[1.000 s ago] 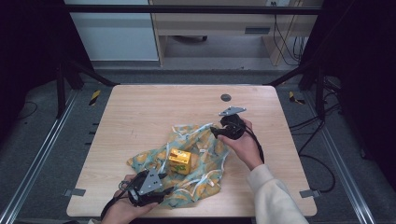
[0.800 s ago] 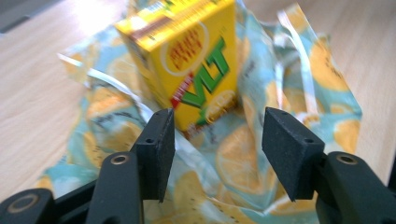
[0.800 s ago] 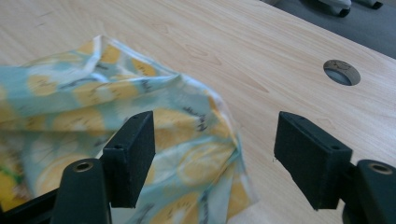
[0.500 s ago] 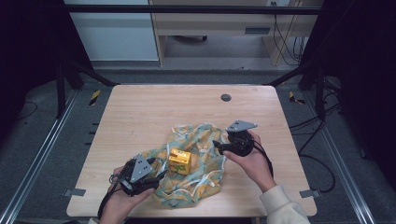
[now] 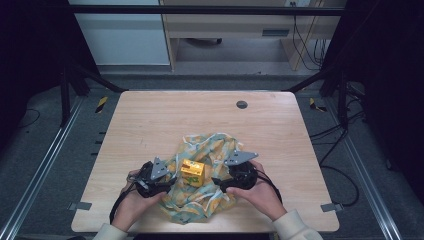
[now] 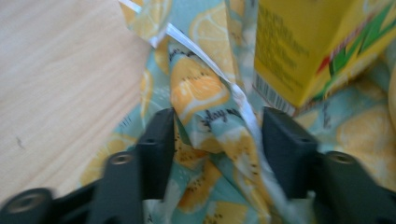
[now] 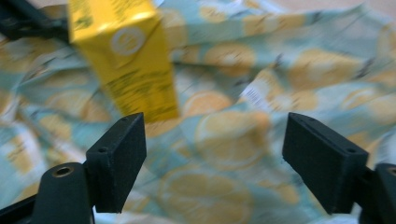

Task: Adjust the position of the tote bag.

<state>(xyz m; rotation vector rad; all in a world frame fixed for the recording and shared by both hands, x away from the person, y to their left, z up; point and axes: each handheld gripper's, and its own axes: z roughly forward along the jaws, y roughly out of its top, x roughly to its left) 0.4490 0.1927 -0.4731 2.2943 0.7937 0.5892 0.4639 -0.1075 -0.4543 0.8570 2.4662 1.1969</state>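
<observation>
two claws sit low on the wooden surface (image 5: 150,120), one either side of a yellow carton (image 5: 192,172) that stands on a crumpled lemon-print cloth (image 5: 210,150). from the high view, my left claw (image 5: 167,177) is just beside the carton's left, my right claw (image 5: 220,181) just beside its right, both about equally near. a dark round plug (image 5: 242,104) lies well apart, toward the far edge.

left claw view: my jaws stand apart with a raised fold of the cloth (image 6: 210,126) between them, not yet pinched. the carton (image 6: 317,46) rises ahead and to the right, just beyond the right jaw.

right claw view: my jaws are wide apart over flat cloth (image 7: 224,135), holding nothing. the carton (image 7: 126,60), blurred, stands tilted ahead and to the left, past the left jaw. i judge the cloth fold is the nearer grasp, and the carton crowds it.
</observation>
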